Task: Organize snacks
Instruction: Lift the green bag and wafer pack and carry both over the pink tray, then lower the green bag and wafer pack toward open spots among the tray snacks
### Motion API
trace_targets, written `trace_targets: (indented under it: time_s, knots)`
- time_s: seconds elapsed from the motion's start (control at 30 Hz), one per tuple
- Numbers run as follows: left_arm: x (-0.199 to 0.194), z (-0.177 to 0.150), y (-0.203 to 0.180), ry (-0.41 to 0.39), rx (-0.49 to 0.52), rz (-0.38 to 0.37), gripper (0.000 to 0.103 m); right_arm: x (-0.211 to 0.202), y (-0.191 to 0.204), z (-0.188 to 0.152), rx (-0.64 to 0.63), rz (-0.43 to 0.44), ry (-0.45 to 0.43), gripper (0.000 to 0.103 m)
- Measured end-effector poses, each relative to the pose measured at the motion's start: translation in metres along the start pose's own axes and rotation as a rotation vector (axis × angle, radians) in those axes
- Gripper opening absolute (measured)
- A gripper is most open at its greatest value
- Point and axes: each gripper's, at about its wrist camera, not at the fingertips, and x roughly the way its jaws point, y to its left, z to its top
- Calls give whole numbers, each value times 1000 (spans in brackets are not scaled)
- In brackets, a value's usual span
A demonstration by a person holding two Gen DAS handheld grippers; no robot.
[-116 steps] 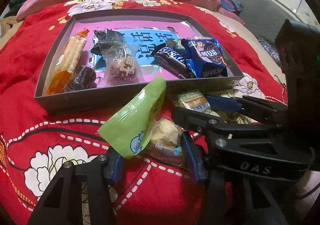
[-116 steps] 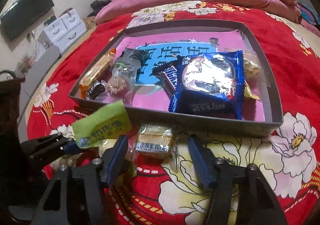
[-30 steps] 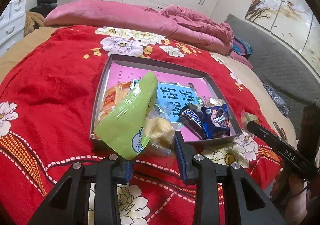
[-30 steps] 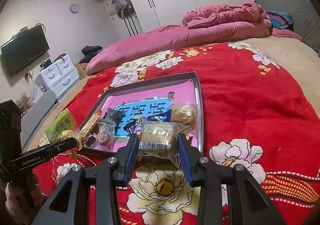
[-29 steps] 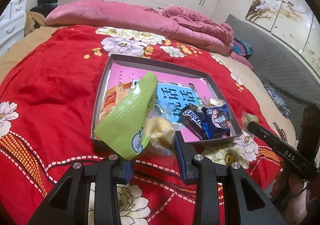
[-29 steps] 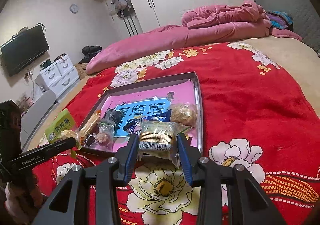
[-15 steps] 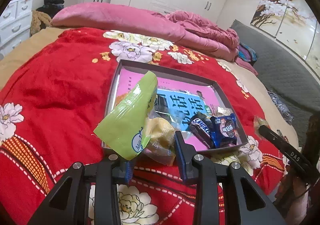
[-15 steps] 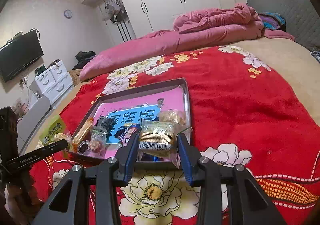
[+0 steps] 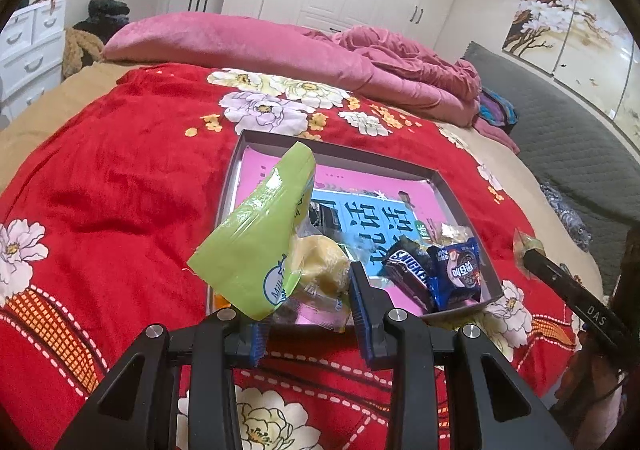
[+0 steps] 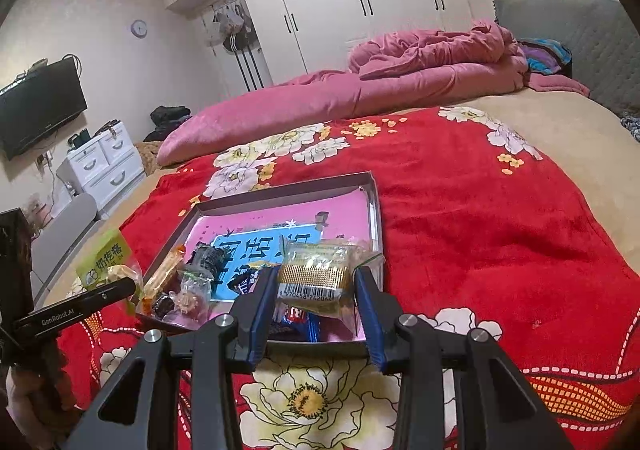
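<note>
Red floral bedspread [image 9: 120,178] carries the grey tray [image 9: 466,206]. Left tool [image 9: 306,298] hovers level above the tray's near left corner, clamping the green snack packet [image 9: 256,250]. Right tool [image 10: 316,290], above the tray's near right corner, clamps the gold-wrapped snack [image 10: 316,274].

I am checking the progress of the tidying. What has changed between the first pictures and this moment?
Both snacks left the red blanket. The left gripper closed its jaws on the green packet and raised it; the right gripper did the same with the gold packet. Both now hang over the near edge of the tray. The snacks inside the tray, like the Snickers bar, stayed in place.
</note>
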Motion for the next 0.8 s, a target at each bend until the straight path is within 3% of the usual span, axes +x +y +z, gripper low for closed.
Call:
trace_targets:
  time_s: [0.8]
  knots:
    - [26, 5, -4, 32, 32, 15, 36, 24, -16, 3, 25, -71, 47, 41]
